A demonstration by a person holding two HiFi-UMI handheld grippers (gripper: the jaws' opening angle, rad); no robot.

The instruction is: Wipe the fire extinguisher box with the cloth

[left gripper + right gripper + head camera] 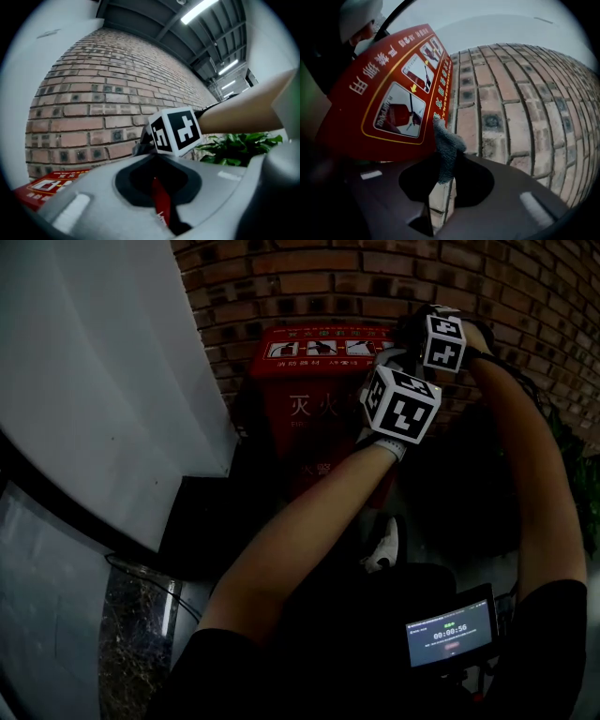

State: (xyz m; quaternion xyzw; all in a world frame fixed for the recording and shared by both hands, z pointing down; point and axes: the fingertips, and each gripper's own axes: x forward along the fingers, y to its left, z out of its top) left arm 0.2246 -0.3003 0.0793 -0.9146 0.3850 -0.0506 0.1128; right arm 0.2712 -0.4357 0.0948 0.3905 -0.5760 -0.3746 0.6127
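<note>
The red fire extinguisher box (314, 390) stands against the brick wall, with white characters on its front. My right gripper (441, 339) is up at the box's top right corner. It is shut on a small grey cloth (446, 147), whose tip touches the edge of the box's red instruction panel (393, 93). My left gripper (401, 407) hangs just below and in front, by the box's right side. Its jaws look shut, with a red sliver (161, 204) of the box showing in the slit between them. Whether they hold it is unclear.
The brick wall (525, 287) runs behind and to the right. A pale wall panel (94, 381) fills the left. A green plant (239, 147) grows at the right. A shoe (382, 547) and a small lit screen (452, 626) sit low in the head view.
</note>
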